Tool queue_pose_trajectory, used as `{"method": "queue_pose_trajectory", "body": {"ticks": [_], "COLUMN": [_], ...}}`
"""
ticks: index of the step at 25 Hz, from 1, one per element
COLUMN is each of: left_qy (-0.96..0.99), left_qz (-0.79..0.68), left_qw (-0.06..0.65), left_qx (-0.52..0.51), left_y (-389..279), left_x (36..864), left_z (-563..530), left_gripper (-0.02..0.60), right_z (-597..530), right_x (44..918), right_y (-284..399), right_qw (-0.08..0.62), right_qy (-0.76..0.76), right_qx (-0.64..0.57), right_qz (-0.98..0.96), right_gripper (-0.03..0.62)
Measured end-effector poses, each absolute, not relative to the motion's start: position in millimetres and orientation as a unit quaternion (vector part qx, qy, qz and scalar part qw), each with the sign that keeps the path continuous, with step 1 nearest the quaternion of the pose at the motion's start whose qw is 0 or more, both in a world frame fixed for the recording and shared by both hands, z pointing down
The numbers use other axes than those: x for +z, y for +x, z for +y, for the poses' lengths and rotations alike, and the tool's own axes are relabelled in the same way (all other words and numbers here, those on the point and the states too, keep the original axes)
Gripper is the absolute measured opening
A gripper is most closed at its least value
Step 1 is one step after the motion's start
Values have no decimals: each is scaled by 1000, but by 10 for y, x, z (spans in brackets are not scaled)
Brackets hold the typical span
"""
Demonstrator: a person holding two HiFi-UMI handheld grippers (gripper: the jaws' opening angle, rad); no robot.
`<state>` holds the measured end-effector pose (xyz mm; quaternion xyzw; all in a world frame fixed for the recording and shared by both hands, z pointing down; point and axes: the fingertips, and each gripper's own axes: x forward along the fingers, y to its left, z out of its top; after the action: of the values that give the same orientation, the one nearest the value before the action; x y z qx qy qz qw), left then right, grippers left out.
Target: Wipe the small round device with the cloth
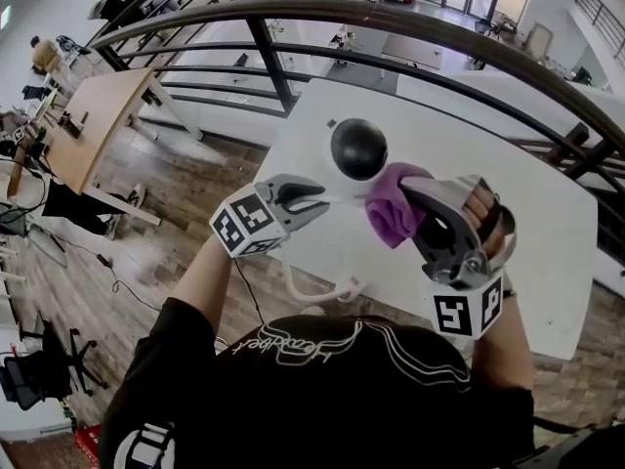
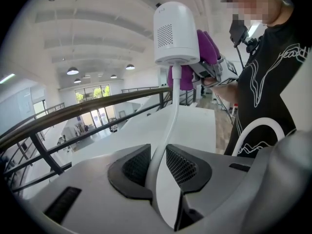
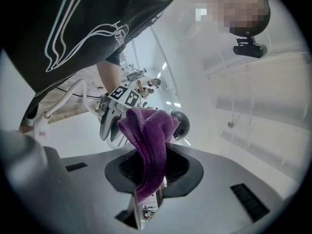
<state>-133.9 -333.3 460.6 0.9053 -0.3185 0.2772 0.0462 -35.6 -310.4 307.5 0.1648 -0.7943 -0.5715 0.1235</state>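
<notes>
The small round device [image 1: 357,149], white with a black dome face, is held up over the white table [image 1: 527,213]. My left gripper [image 1: 317,195] is shut on its white cable [image 2: 168,130], which runs up between the pads to the device [image 2: 175,30]. My right gripper [image 1: 415,186] is shut on a purple cloth [image 1: 393,206], bunched against the device's right side. In the right gripper view the cloth [image 3: 148,140] hangs from the jaws, hiding part of the device [image 3: 181,125] behind it. Seen from the left gripper, the cloth [image 2: 207,48] sits behind the device.
A black metal railing [image 1: 293,27] curves round the table's far side, with a lower floor and a wooden table [image 1: 93,125] beyond. The spare cable [image 1: 322,291] loops at the table's near edge, close to the person's black shirt.
</notes>
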Motion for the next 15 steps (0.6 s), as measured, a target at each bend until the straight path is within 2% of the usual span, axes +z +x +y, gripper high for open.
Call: {"method": "queue_pose_trajectory", "body": {"ticks": [15], "left_qy": [887], "left_qz": [-351], "left_qw": [38], "left_qx": [297], "left_y": [-1248], "left_x": [4580], "left_z": [-3405], "left_gripper": [104], "right_z": [-3136], "right_x": [3642], "right_y": [-144], "right_qw": [143], "right_qy": [86], "right_qx": [-502], "right_qz": [-848], "right_gripper": [61]}}
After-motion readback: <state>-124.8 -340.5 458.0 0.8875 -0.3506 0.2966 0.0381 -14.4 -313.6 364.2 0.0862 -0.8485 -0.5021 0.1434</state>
